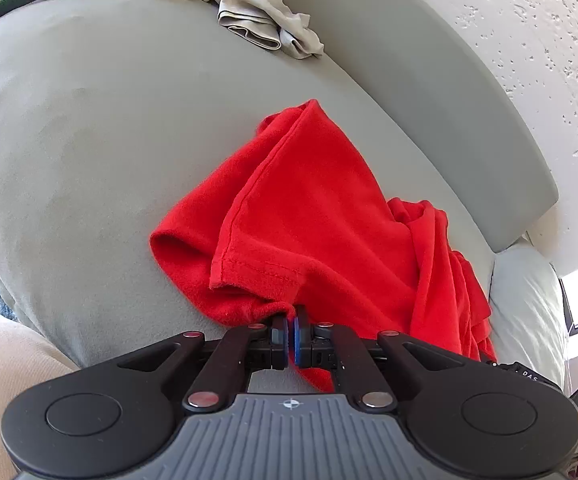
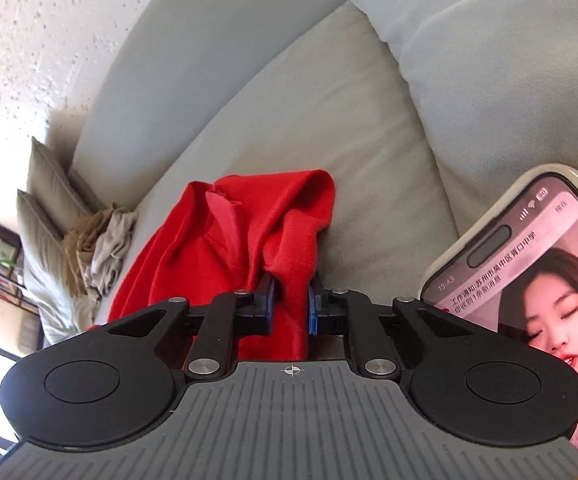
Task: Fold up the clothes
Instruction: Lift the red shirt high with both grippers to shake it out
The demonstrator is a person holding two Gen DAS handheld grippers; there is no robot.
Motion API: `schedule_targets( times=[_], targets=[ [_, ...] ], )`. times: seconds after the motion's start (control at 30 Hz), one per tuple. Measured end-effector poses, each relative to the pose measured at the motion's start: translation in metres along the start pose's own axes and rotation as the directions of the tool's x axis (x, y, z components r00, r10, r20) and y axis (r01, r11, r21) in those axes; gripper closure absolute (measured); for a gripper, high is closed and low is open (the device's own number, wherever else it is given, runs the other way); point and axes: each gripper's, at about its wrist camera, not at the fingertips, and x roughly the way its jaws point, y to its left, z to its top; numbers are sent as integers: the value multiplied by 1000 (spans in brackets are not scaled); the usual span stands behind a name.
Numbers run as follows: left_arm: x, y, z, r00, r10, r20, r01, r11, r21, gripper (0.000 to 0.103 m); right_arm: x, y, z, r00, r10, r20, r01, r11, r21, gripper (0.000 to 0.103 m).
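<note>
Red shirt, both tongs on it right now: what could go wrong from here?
1. The left tongs pinch only a small tip of the red shirt near the sleeve hem, so it could slip out when lifted.
2. The right tongs clamp a bunched wad, so the fold may come out uneven.
3. The shirt is crumpled on the sofa, and a phone sits close beside the right tongs, so a wide swing might knock it.

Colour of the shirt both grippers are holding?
Solid red shirt, no pattern visible; clearest in the left wrist view.
</note>
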Motion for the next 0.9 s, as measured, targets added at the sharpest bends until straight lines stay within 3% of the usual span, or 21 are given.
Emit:
schedule_targets(
  times=[0.1, 0.17, 0.27, 0.33, 0.37, 0.4, 0.47, 0.5, 0.53, 0.57, 0.6, 0.7, 0.73, 0.9],
  targets=[
    [-11, -6, 1, 999, -21, -43, 25, 997, 78, 101, -5, 7, 1, 999, -32, -8, 32, 999, 5, 100],
    [-25, -9, 6, 994, -93, -57, 98, 992, 85, 102, -14, 14, 5, 1000, -7, -26, 9, 997, 79, 101],
    [-54, -17, 28, 969, -247, -32, 248, 968, 28, 102, -42, 37, 15, 995, 96, 11, -96, 987, 126, 101],
    [-81, -33, 61, 946, -319, 53, 318, 948, 24, 103, -65, 62, 30, 984, 169, 53, -174, 976, 127, 101],
    [-99, -44, 78, 923, -367, 114, 365, 930, 34, 103, -77, 79, 42, 977, 199, 80, -207, 972, 114, 101],
    [-120, -54, 93, 886, -426, 184, 425, 904, 49, 103, -93, 96, 54, 966, 229, 118, -240, 966, 94, 101],
    [-159, -75, 110, 812, -489, 319, 478, 870, 117, 103, -134, 131, 76, 926, 305, 222, -321, 946, 39, 101],
    [-166, -83, 112, 818, -466, 336, 451, 883, 127, 102, -156, 147, 85, 899, 338, 278, -353, 936, 5, 101],
    [-168, -90, 113, 839, -427, 337, 408, 904, 128, 102, -178, 157, 89, 875, 352, 334, -363, 931, -30, 101],
    [-171, -97, 114, 858, -386, 338, 364, 922, 129, 102, -196, 164, 91, 859, 351, 373, -357, 932, -56, 101],
    [-164, -95, 109, 884, -364, 293, 347, 931, 109, 102, -210, 169, 92, 853, 345, 392, -346, 935, -72, 101],
    [-151, -73, 78, 899, -371, 234, 357, 929, 99, 102, -211, 165, 77, 927, 246, 284, -237, 969, -64, 101],
    [-147, -65, 67, 901, -374, 218, 361, 927, 98, 102, -212, 161, 69, 939, 224, 260, -213, 975, -69, 101],
    [-147, -25, 19, 899, -399, 180, 394, 917, 68, 103, -228, 127, 27, 957, 214, 196, -205, 976, -67, 101]
  ],
)
